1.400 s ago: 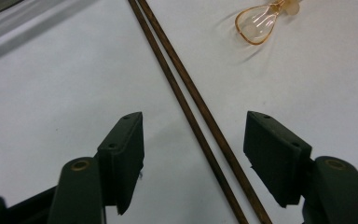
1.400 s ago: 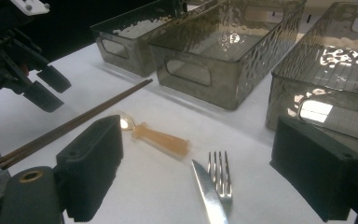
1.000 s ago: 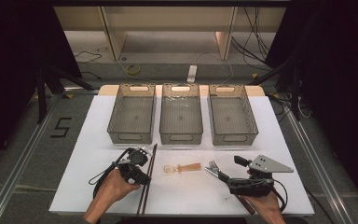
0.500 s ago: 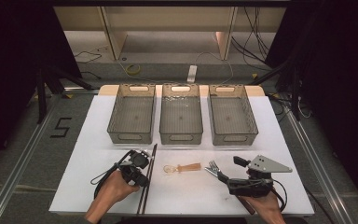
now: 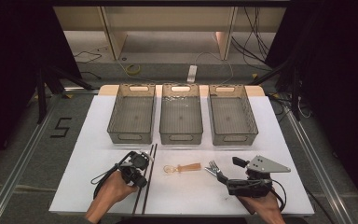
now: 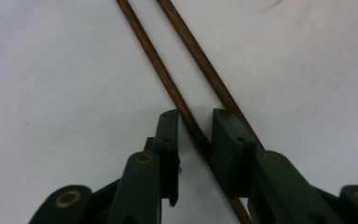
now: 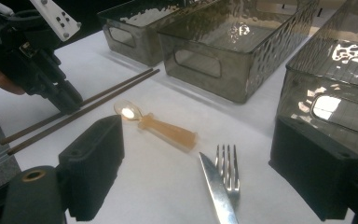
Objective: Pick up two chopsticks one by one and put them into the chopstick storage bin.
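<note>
Left gripper view: left gripper (image 6: 195,135) jaws straddling one chopstick (image 6: 168,84).

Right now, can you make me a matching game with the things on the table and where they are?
Things:
1. chopsticks
2. spoon
3. fork
4. middle bin

Places:
A. between two other bins
B. one stick between the left gripper's jaws
C. beside a knife
D. between the chopsticks and the fork

Pairs: 1-B, 2-D, 3-C, 4-A
</note>
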